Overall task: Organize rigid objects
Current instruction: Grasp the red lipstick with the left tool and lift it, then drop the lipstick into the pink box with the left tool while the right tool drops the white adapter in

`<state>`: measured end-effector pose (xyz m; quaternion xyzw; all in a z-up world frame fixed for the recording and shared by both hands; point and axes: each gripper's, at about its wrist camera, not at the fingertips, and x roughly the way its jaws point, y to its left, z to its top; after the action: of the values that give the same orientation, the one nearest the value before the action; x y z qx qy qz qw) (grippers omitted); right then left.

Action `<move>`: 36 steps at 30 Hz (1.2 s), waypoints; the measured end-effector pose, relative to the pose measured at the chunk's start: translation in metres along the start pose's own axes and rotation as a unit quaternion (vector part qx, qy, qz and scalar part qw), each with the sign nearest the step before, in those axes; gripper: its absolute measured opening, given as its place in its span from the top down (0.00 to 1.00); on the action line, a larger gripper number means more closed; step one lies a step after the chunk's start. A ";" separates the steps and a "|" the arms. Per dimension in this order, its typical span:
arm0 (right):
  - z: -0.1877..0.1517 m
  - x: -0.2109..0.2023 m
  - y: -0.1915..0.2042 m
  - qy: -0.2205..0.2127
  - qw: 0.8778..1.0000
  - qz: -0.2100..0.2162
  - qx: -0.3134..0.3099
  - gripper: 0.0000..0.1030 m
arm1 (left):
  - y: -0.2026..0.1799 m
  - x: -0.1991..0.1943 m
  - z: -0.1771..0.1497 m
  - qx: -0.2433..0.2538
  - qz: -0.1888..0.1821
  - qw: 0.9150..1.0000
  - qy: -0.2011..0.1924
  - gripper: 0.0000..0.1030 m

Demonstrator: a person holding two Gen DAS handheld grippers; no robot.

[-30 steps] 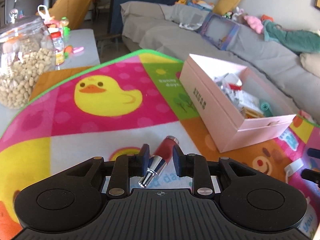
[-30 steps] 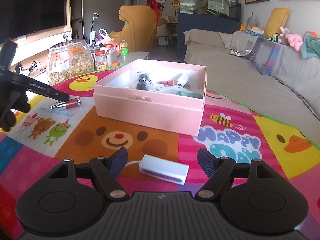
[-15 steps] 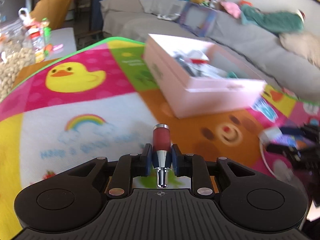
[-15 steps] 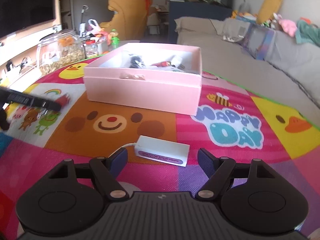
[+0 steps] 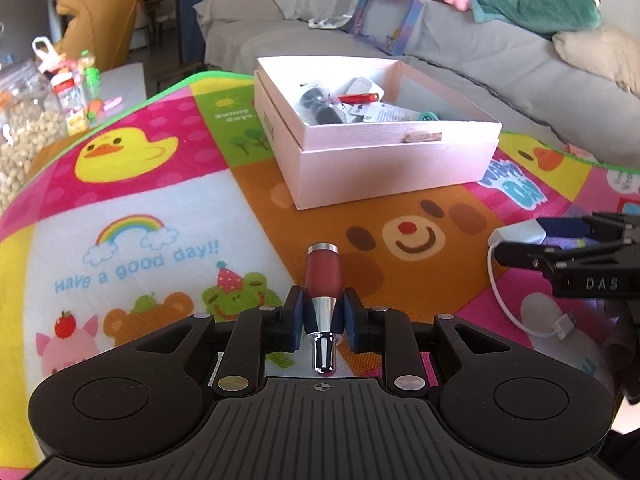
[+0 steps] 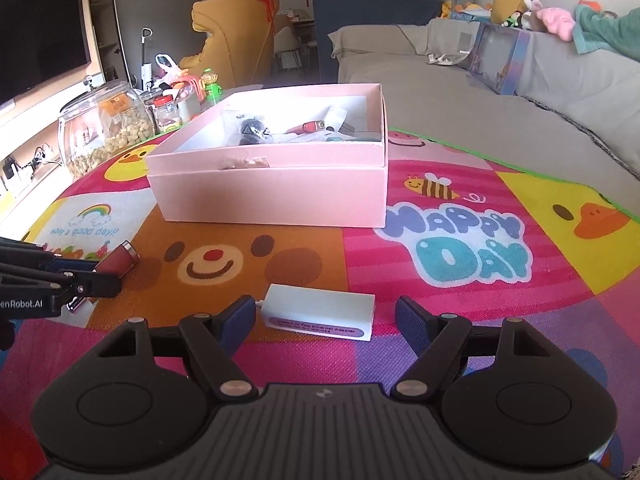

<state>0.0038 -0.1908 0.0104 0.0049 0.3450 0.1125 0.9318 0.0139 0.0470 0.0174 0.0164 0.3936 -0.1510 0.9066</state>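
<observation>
Two grippers work over a bright cartoon play mat (image 6: 460,248) with a pink box (image 6: 272,196) standing on it. My left gripper (image 5: 323,316) pinches a small red tube with a silver cap (image 5: 322,280) between its blue pads, the red end pointing forward toward the box, the silver end back toward the camera. I judge it is held low, above the mat, ready to be carried across, since the open box already holds several small items and looks like the collecting place. The box sits ahead and slightly right of the tube, well apart from it.

My right gripper (image 6: 325,314) has its fingers spread wide, one to each side of a white adapter block (image 6: 320,310) lying flat on the mat. The left pad is just beside the block's cabled end; the right pad stands clear. This framing suggests I am lining up to grasp it next. The box lies beyond it, nearly straight ahead
</observation>
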 end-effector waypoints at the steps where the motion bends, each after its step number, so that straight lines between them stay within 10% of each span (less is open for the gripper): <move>1: -0.001 -0.001 0.000 0.001 1.000 0.000 -0.004 0.25 | 0.001 0.000 0.000 0.002 -0.003 1.000 0.000 0.76; 24: 0.004 -0.009 0.007 -0.006 0.999 -0.011 -0.047 0.40 | -0.008 -0.007 -0.009 0.028 0.003 0.999 -0.023 0.77; 31: 0.023 -0.058 0.009 -0.069 0.996 0.012 -0.050 0.40 | -0.022 -0.039 -0.004 0.067 -0.040 0.996 -0.049 0.77; 36: 0.073 -0.112 0.017 -0.188 0.980 0.014 -0.072 0.40 | -0.029 -0.088 0.053 0.084 -0.045 0.985 -0.142 0.77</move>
<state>-0.0355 -0.1929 0.1390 -0.0360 0.1551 0.1467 0.9763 -0.0133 0.0340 0.1201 0.0532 0.2470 -0.2250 0.9410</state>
